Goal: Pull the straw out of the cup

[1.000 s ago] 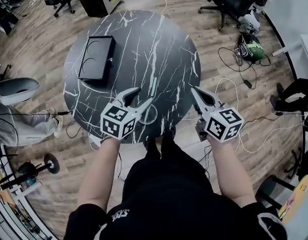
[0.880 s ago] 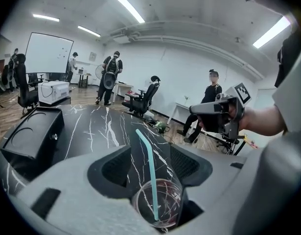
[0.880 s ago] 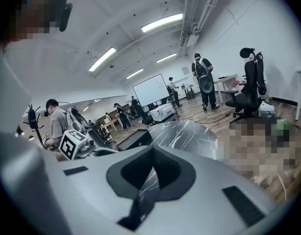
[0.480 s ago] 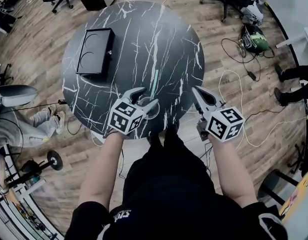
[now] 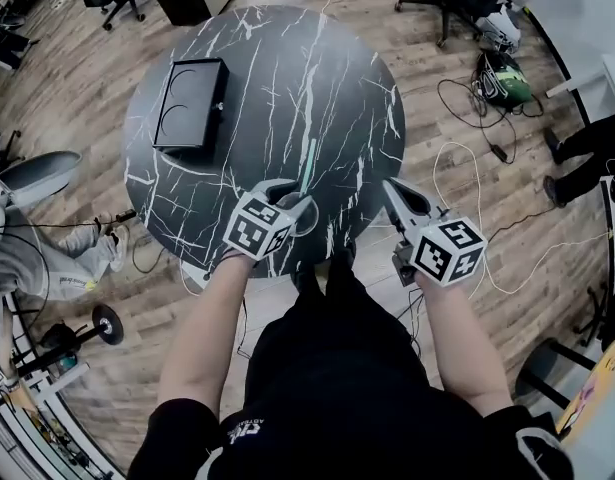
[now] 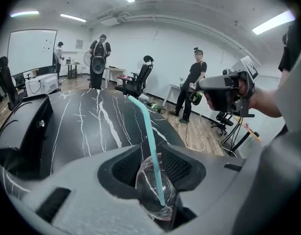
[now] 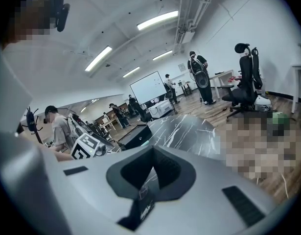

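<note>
Our left hand-held gripper is closing on the clear cup between its jaws, so our empty, pressed-together right hand-held gripper must next pinch the teal straw.

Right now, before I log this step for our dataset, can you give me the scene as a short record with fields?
table: round black marble top
cup: clear, by the table's near edge
straw: teal, bent, standing in the cup
left gripper: jaws closing on the cup, pads at its sides
right gripper: jaws together, empty, apart from the straw
black box: far left on the table
</note>
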`<state>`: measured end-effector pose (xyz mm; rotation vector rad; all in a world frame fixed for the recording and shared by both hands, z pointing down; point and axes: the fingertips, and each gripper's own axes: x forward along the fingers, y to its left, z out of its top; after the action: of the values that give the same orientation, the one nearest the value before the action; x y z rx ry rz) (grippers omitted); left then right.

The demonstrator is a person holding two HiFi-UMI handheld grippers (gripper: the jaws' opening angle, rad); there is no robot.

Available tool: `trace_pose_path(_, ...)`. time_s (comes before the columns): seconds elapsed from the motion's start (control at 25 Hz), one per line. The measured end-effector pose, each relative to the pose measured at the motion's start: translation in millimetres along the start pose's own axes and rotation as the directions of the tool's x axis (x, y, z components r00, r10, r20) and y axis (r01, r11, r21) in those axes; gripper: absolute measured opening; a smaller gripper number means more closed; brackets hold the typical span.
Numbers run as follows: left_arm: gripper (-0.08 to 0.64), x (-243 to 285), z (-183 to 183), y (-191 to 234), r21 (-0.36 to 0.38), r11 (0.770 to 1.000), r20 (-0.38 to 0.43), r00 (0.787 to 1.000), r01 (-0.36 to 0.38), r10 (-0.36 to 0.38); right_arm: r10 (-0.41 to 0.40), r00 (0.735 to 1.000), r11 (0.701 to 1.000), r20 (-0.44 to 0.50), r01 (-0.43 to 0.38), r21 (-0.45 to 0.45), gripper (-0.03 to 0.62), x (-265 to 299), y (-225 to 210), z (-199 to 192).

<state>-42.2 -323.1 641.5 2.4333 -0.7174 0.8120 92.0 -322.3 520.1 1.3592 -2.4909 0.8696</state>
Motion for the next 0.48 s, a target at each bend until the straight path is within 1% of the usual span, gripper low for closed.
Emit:
trace_pose_path(0.24,0.097,0,2,-4,0.036,0.999,-0.007,1.000,-0.001,0.001,-0.003,1.000,1.000,0.002,0.003,-0.004,0.006,-6,10,0)
trace_pose_path(0.32,0.077,-1,4,-2,0.044,0.999,0.002,1.000,-0.009,0.009,-0.007,1.000,1.000,0.005,0.007,-0.008,0.006,-8,13,0)
trace_pose_path(0.4,0.035,-3,6,-1,0.045,0.999,0.016,1.000,-0.023,0.023,-0.011,1.000,1.000,0.006,0.011,-0.012,0.006,-11,15,0)
trace_pose_path(0.48,0.035,-6,10,0,0.037,0.999,0.034,0.999,-0.035,0.034,-0.018,1.000,1.000,0.007,0.018,-0.014,0.006,-17,19,0)
